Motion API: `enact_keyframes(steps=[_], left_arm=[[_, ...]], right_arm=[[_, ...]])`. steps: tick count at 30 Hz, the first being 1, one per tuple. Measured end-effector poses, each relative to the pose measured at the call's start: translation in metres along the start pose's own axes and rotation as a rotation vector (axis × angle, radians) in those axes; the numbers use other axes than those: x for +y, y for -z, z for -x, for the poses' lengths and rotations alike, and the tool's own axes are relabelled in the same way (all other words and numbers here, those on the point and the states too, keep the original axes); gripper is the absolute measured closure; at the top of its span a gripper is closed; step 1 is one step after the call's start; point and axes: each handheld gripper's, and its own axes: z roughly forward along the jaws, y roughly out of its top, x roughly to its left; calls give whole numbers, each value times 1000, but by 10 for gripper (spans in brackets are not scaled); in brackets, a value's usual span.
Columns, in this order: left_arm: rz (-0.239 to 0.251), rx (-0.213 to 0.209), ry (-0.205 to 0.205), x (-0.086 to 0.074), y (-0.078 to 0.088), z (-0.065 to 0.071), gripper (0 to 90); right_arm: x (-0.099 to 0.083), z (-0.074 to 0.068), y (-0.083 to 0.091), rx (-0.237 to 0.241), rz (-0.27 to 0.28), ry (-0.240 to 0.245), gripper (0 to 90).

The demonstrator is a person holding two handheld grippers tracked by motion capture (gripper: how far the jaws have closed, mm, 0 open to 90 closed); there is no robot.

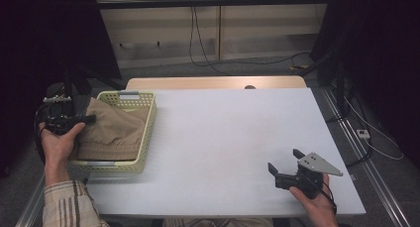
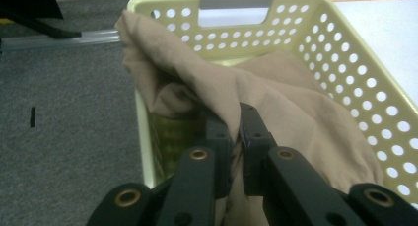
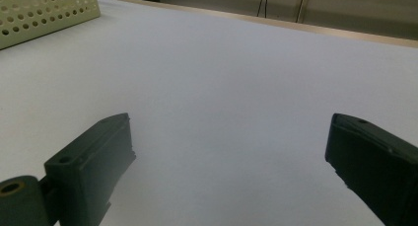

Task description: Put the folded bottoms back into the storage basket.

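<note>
Left gripper [image 1: 84, 119] at the left edge of the counter [image 1: 223, 138], jaws pinched tight on a fold of tan cloth [image 1: 111, 130]; in the left gripper view the fabric [image 2: 276, 102] is clamped between the two black jaws, pulled up over the basket's left wall and draping partly outside it. Most of the cloth lies bunched inside the pale yellow perforated basket [image 1: 147, 138], which sits on the counter's left side, grey handle strip at its far rim. Right gripper [image 1: 285, 162] held low over the counter near the front right corner, well apart from the basket, jaws spread wide with nothing between them; the right gripper view shows bare white surface between the jaws and a corner of the basket [image 3: 44, 14] at upper left. Person's left hand [image 1: 59, 142] wraps the left gripper's body, plaid sleeve below.
</note>
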Motion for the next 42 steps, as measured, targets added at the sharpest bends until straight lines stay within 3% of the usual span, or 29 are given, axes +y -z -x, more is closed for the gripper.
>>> enact_keyframes(steps=[6,13,25,26,31,34,39,42], left_arm=[[-4,23,12,0,-9,2,859],[-21,46,-13,3,-22,7,858],[-79,78,16,-3,-32,-2,853],[-69,81,35,-4,-34,-1,853],[-96,82,12,-5,-35,-3,849],[-93,100,23,-5,-38,-1,849],[-137,96,10,-2,-40,-1,849],[-120,99,16,-2,-44,3,849]], right_arm=[[0,1,0,-7,4,0,43],[0,0,0,-3,2,0,42],[0,0,0,-1,2,1,42],[0,0,0,0,1,1,42],[0,0,0,0,0,1,42],[0,0,0,0,0,0,42],[0,0,0,1,0,-1,42],[0,0,-1,1,-1,1,42]])
